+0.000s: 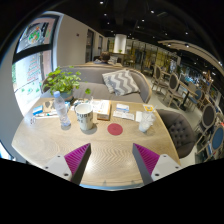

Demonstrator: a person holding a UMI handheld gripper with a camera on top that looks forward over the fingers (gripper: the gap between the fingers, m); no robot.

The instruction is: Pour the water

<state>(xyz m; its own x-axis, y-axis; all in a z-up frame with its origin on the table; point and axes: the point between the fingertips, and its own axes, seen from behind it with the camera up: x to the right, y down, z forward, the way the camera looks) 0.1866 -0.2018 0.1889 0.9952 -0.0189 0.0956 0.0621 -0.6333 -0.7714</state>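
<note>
We see the gripper [111, 160] with its jaws wide apart, holding nothing. A pale cylindrical ribbed cup [84, 116] stands upright on the light wooden table [115, 150], beyond the left finger, beside a clear glass vase of green leaves [63, 95]. A round red coaster [115, 129] lies just right.

desk [100, 150]: pale wood, matt
cup [84, 116]: ribbed, metal-like sheen
coaster [115, 129]: flat matt red
cushion [120, 82]: striped cloth

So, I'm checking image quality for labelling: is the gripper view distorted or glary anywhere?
Gripper view: strong fisheye bend curves the pale wooden table edge; ceiling lights glare mildly; the open purple-padded fingers and the striped cup read clearly.
</note>
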